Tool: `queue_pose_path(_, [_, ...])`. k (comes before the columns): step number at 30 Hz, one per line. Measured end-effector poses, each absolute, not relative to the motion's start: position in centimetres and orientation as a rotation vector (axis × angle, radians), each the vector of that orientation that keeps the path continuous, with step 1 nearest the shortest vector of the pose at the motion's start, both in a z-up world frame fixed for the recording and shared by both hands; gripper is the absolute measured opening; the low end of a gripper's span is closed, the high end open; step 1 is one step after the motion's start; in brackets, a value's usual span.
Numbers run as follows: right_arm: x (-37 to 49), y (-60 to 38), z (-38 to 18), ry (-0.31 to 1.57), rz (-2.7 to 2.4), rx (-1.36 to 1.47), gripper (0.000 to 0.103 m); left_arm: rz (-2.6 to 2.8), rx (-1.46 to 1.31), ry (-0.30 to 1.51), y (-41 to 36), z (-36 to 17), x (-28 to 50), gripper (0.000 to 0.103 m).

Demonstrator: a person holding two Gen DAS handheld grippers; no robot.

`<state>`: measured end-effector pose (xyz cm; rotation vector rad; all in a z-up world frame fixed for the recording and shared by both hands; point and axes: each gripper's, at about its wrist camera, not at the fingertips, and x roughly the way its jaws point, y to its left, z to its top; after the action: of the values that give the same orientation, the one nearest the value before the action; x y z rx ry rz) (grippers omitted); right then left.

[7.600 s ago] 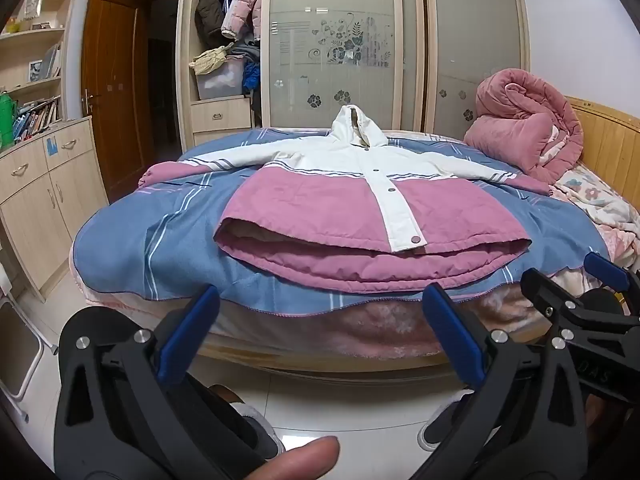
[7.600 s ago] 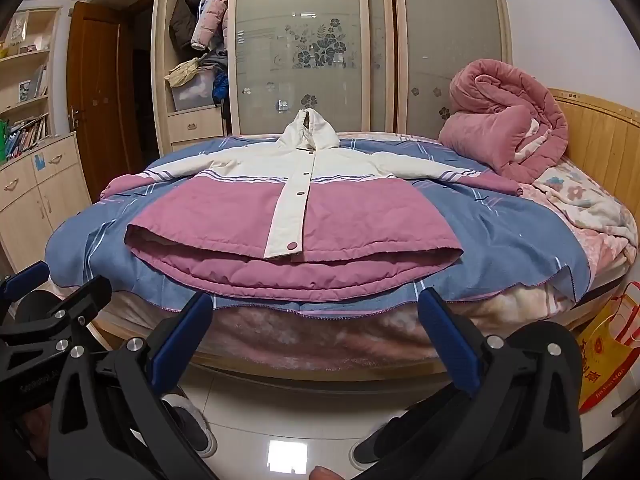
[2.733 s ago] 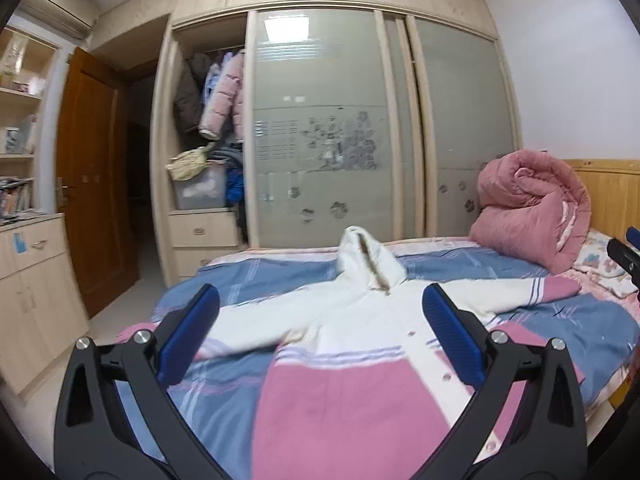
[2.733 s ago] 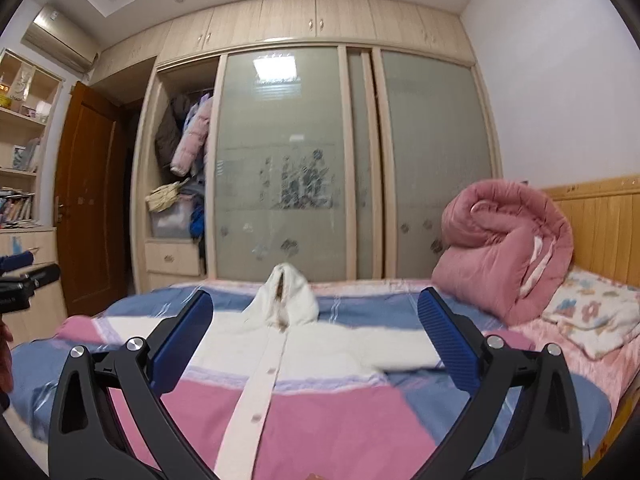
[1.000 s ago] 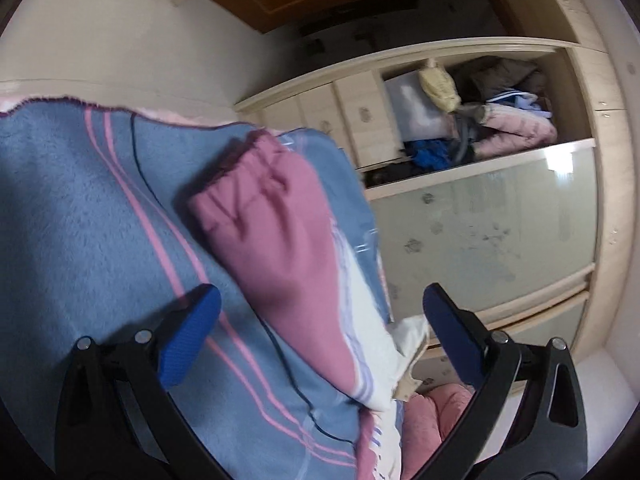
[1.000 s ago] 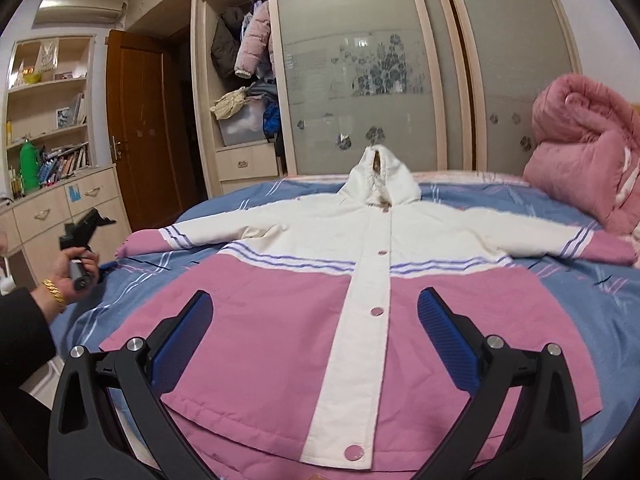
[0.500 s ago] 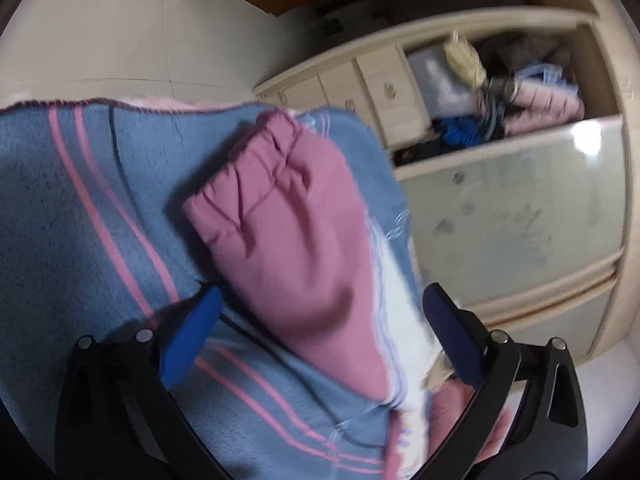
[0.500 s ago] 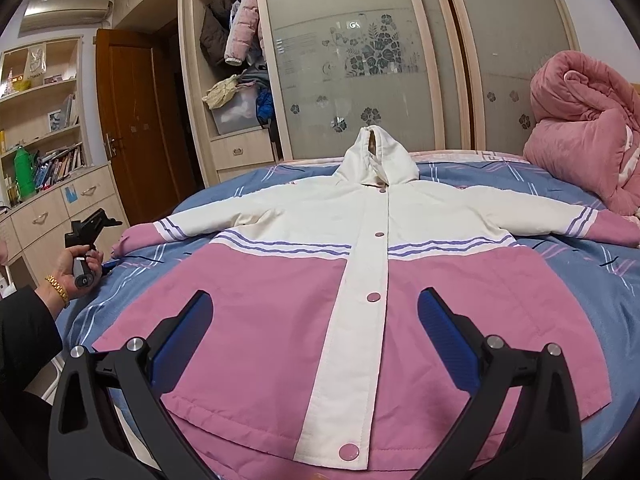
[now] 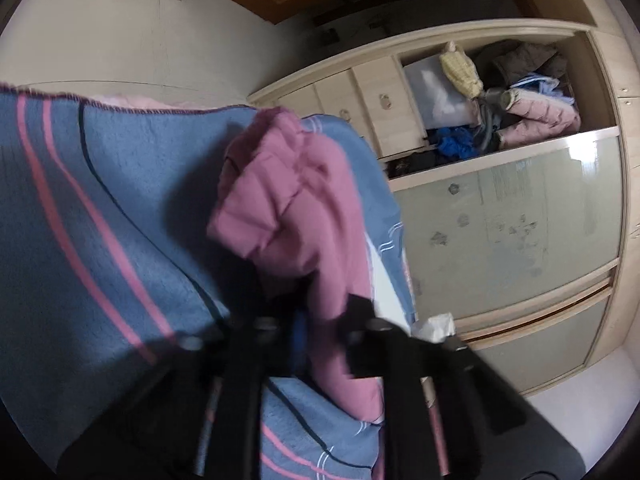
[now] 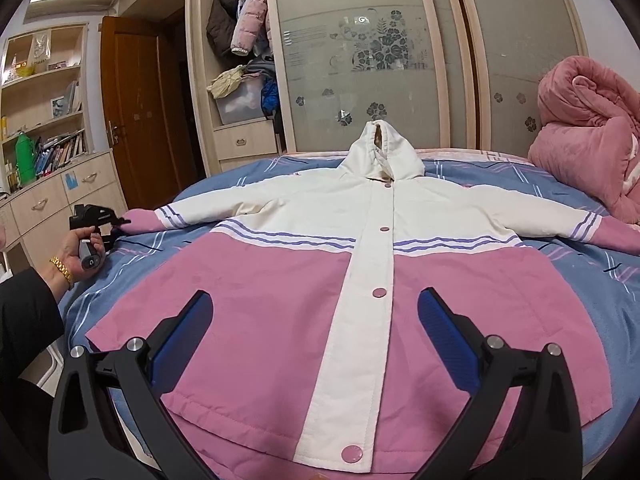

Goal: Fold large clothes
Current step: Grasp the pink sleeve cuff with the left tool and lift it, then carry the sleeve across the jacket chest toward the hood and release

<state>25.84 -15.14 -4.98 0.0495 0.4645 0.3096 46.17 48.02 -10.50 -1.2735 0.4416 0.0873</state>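
A pink and white hooded jacket (image 10: 260,304) lies spread flat, front up and buttoned, on the blue striped blanket (image 10: 600,320). My left gripper (image 9: 316,312) is at the jacket's left pink sleeve cuff (image 9: 288,200). Its jaws are closing, with the cuff fabric pinched between them. In the right wrist view a hand holds that left gripper (image 10: 120,226) against the same cuff (image 10: 142,220). My right gripper (image 10: 316,340) hovers open above the pink lower front near the hem, with nothing between its blue pads (image 10: 448,344).
A rolled pink quilt (image 10: 588,140) sits at the bed's far right. Behind the bed stands a wardrobe with frosted sliding doors (image 10: 380,60) and an open section of clothes (image 10: 244,40). A wooden door (image 10: 136,112) and a bookshelf cabinet (image 10: 48,168) are on the left.
The left jaws have gone from wide open to shut on the pink cuff, and the left gripper edged closer to it. The right gripper has hardly moved.
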Motion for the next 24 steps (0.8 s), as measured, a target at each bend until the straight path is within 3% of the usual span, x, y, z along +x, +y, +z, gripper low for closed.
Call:
queue_pose_path(10, [25.6, -15.7, -4.6, 0.465, 0.326, 0.072, 0.102, 0.105, -0.890, 0.369, 41.7, -1.8, 46.8, 0.004])
queue_pose_path(18, [24.9, -16.7, -3.2, 0.421, 0.341, 0.116, 0.102, 0.030, -0.508, 0.364, 27.8, 7.0, 49.2, 0.004])
queue_pose_path(24, [25.2, -18.0, -3.0, 0.423, 0.327, 0.157, 0.102, -0.096, -0.321, 0.462, 13.2, 11.0, 56.8, 0.004])
